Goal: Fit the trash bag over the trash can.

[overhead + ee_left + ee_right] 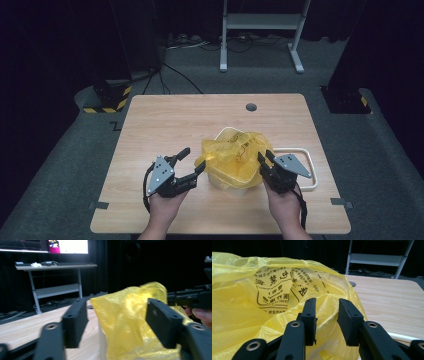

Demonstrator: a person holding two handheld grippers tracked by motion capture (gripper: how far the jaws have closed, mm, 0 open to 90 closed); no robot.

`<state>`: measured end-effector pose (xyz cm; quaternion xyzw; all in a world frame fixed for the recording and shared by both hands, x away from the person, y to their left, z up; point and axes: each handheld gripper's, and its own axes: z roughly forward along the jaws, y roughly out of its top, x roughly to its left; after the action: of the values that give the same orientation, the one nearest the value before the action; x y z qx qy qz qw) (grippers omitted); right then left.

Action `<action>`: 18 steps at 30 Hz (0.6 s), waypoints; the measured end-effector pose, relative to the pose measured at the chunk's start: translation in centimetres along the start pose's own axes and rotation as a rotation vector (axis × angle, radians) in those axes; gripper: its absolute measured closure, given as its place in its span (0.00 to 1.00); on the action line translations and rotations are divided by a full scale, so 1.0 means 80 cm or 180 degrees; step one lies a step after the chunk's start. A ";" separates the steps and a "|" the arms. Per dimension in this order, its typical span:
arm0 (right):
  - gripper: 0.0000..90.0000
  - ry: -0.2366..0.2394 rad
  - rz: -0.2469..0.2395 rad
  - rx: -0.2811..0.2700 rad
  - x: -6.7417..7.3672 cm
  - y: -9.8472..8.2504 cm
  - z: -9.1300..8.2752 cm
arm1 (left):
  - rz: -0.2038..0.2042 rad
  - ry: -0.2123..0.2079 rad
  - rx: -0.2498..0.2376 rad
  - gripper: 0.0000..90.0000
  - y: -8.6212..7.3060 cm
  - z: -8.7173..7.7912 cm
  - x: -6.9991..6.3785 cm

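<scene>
Yellow bag [262, 315] between right jaws.

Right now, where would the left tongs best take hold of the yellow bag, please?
Probably the loose left edge of the bag, draped outside the bin. Coming from the left, the open left tongs already face that hanging fold, thin enough to pinch.

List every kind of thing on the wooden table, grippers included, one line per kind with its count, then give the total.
Yellow plastic bag: 1
White bin under the bag: 1
White frame lying flat on the table: 1
Black grippers: 2, the left gripper and the right gripper
Total: 5
</scene>
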<state>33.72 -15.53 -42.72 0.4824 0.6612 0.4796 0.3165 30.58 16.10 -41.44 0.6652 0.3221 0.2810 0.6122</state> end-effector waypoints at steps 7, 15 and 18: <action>0.80 0.0176 -0.0132 0.0082 0.002 0.007 0.007 | -0.0092 0.0070 0.0119 0.71 -0.007 0.004 0.015; 0.86 0.0426 -0.0352 0.0116 0.011 0.012 0.019 | -0.0436 0.0386 0.0413 0.85 -0.034 0.000 0.050; 0.87 0.0519 -0.0417 0.0128 0.017 0.013 0.021 | -0.0578 0.0466 0.0599 0.86 -0.050 0.003 0.064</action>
<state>35.11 -13.61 -42.22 0.4037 0.7244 0.4821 0.2825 33.67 20.11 -45.52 0.6655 0.4496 0.2407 0.5449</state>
